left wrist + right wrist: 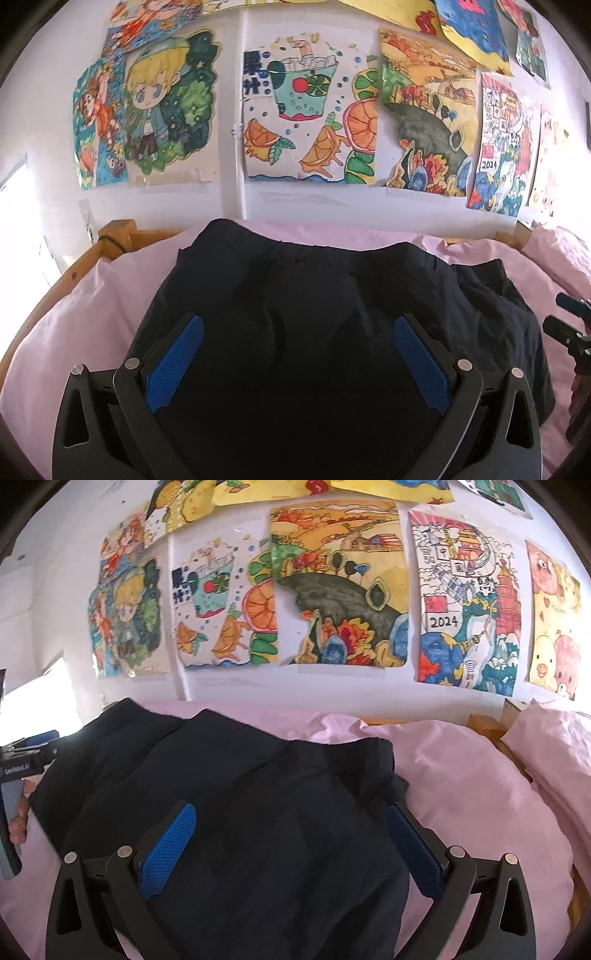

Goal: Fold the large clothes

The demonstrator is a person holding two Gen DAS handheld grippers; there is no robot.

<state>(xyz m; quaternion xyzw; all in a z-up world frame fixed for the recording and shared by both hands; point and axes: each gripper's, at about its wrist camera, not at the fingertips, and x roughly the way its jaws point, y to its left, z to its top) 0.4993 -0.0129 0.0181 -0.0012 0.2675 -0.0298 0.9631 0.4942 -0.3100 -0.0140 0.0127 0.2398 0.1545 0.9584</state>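
- Pink bedding (pixel 92 295) is carrying the dark garment (pixel 295 295), which is lying bunched across the middle of the bed, under a wall of children's drawings (pixel 303 110)
- Left tool (pixel 299 354) is hovering over the cloth with both blue pads spread wide, gripping nothing
- Right tool (pixel 291 842) is likewise gaping over the garment's right part, empty
- Judging from this, the fold is wanting a clean start: each tool should be pinching one single edge layer, at matching corners, then lifting evenly so the fabric is not dragging the bedding
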